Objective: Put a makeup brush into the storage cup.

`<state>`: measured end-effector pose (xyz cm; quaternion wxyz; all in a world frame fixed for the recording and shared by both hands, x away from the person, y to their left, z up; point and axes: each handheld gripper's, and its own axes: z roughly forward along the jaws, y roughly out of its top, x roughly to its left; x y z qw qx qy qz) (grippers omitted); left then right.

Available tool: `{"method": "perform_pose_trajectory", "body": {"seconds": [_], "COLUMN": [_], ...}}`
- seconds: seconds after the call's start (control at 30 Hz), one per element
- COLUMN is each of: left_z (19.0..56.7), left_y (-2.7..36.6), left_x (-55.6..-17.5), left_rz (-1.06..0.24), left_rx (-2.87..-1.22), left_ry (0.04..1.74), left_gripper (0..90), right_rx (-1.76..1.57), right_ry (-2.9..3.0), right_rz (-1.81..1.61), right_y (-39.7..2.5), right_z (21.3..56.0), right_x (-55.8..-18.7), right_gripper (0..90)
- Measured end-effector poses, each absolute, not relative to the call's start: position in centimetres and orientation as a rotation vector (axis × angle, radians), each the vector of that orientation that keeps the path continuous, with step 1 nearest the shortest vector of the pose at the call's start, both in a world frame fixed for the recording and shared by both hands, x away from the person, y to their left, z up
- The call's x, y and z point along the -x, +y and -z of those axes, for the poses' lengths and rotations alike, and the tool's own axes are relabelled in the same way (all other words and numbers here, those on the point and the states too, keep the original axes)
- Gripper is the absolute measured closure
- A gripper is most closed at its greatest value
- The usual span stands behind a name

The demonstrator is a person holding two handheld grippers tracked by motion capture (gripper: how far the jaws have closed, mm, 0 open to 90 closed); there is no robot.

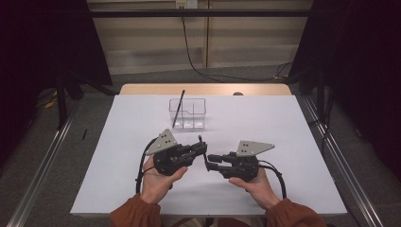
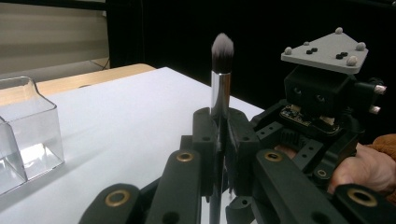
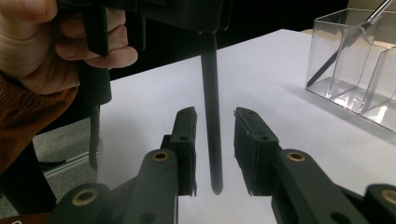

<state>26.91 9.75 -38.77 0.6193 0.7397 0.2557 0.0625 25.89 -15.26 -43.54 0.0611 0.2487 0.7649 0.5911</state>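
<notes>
Evidently a handover is in hand. Nearest the person, the left gripper has its jaws pressed onto the shaft of a makeup brush, which stands upright between them — bristles above the fingertips, the dark handle dropping below. Held this way the lower handle hangs free, which is probably the point: it gives the other tool something to take.

In the right gripper view that handle hangs straight down in the gap between the fingers of the right gripper, which are spread and apart from it on both sides; its rounded tip ends about level with the middle of the pads. So the right jaws bracket the brush without gripping it yet. The high view shows the two grippers nose to nose over the white table, the brush a thin dark line where they meet.

Beyond the fingertips, well apart, stands a clear compartmented organizer with another long dark brush leaning in its left section — likely where this one is bound. Next, I judge, the right jaws need to close squarely on the handle before the left lets go, or the brush may tip.
</notes>
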Motion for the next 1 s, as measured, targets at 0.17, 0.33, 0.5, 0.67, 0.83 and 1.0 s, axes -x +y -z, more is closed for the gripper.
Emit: {"method": "perform_pose_trajectory", "body": {"seconds": [0.17,0.33,0.5,0.67,0.83,1.0], "left_z": [38.7,38.5,38.5,38.4,38.3,38.1], "left_y": [9.8,9.8,9.9,10.1,10.4,10.8], "left_x": [-26.9,-26.8,-26.9,-26.9,-27.0,-27.0], "left_rz": [-0.144,-0.150,-0.146,-0.145,-0.154,-0.163], "left_rx": [-1.695,-1.700,-1.703,-1.708,-1.704,-1.696], "left_ry": [0.589,0.587,0.595,0.591,0.597,0.601], "left_gripper": [84.1,84.1,84.1,84.1,84.1,84.1], "right_rx": [-0.754,-0.753,-0.779,-0.808,-0.821,-0.824], "right_ry": [2.303,2.281,2.266,2.263,2.254,2.249], "right_rz": [-1.789,-1.797,-1.799,-1.798,-1.802,-1.793], "right_y": [-15.4,-15.5,-15.7,-15.9,-16.1,-16.3], "right_z": [43.4,43.2,43.1,43.1,43.0,42.9], "right_x": [-25.9,-25.9,-26.0,-26.1,-26.2,-26.2], "right_gripper": [59.9,49.3,35.2,24.2,15.4,8.0]}}
